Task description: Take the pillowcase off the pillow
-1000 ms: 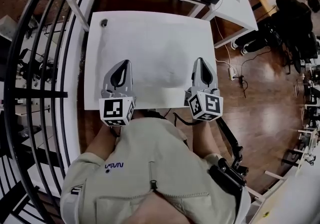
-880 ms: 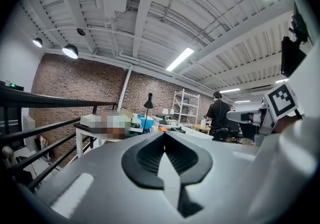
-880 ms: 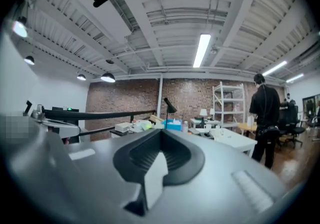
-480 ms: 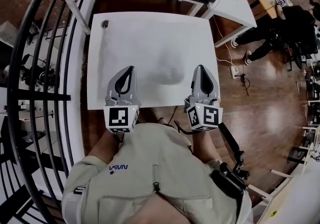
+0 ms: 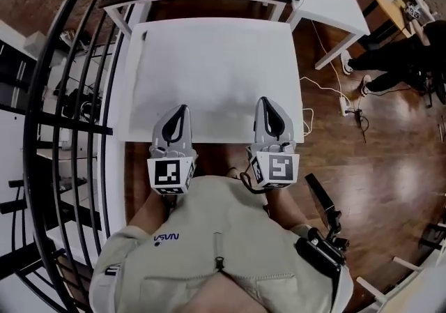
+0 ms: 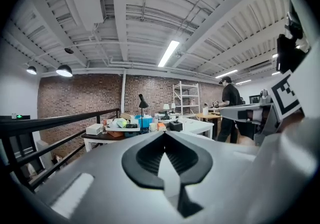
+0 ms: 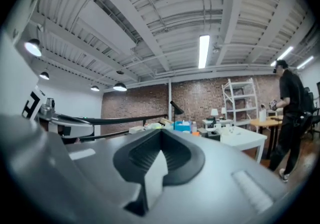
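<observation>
Hovering at the table (image 5: 209,60) edge, left gripper (image 5: 180,108) and right gripper (image 5: 266,100), fingers (image 6: 142,159) closed, empty.

I log a white table (image 5: 209,60), grey left gripper (image 5: 181,109) and right gripper (image 5: 264,101) carrying black-and-white square-patterned marker cubes (image 5: 171,173), a glossy brown wood floor (image 5: 376,137), red-brown brick wall (image 6: 75,98), and a beige jacket (image 5: 216,249).

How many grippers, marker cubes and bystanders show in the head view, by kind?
grippers: 2, left gripper and right gripper, fingers shut and holding nothing
marker cubes: 2
bystander: 1
total: 5
</observation>
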